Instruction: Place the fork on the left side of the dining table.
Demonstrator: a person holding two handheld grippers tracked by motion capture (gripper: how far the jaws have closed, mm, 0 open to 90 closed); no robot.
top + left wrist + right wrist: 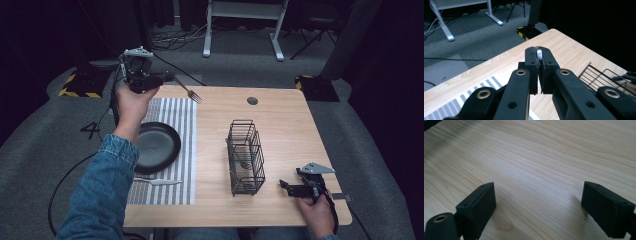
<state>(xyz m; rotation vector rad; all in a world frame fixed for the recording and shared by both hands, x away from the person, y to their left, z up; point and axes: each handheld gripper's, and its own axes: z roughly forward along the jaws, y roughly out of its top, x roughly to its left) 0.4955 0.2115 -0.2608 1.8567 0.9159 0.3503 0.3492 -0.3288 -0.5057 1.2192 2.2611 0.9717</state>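
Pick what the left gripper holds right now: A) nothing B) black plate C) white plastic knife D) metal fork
D: in the high view the left gripper is raised over the table's far left corner, shut on a metal fork whose tines stick out to the right; the left gripper view shows a metal handle pinched between the closed jaws. The plate and the white utensil lie on the striped mat.

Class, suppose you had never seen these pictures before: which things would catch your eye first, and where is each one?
First, the metal fork held up over the table's far left corner, clamped in the left gripper. Next, the black wire basket standing upright in the middle of the wooden table. The right gripper rests open near the front right edge, and a black plate lies on a striped mat at left.
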